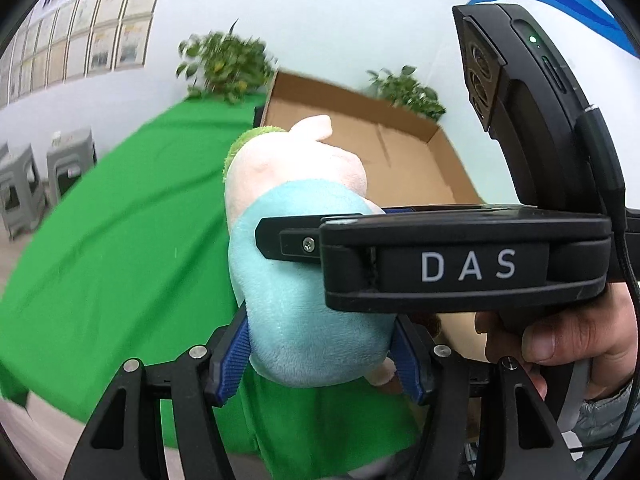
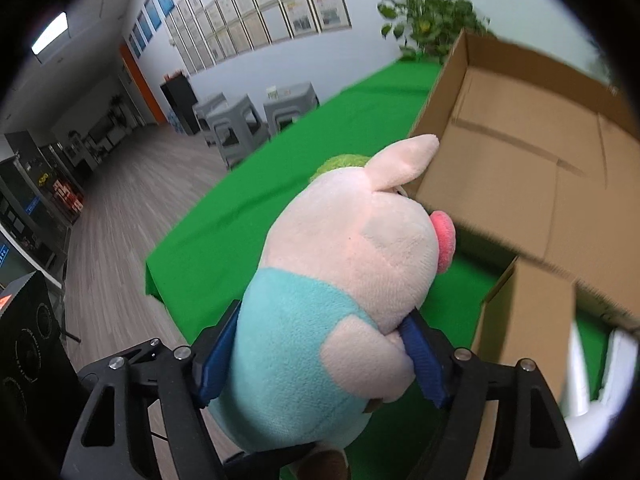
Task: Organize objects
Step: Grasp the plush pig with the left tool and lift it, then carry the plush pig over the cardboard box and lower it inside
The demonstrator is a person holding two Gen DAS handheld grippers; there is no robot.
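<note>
Open cardboard box (image 2: 520,152) ahead, near wall in the way, green tabletop (image 2: 280,184) free

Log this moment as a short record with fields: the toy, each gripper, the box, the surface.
toy: pig plush toy, pink head, light blue shirt, lifted above the table
left gripper: blue pads pressed on both sides of the toy's blue body
right gripper: pads against the toy's sides, at the body and arm
box: open cardboard box, nothing visible inside, just beyond the toy
surface: green cloth over the table
background: potted plants behind the box
</note>
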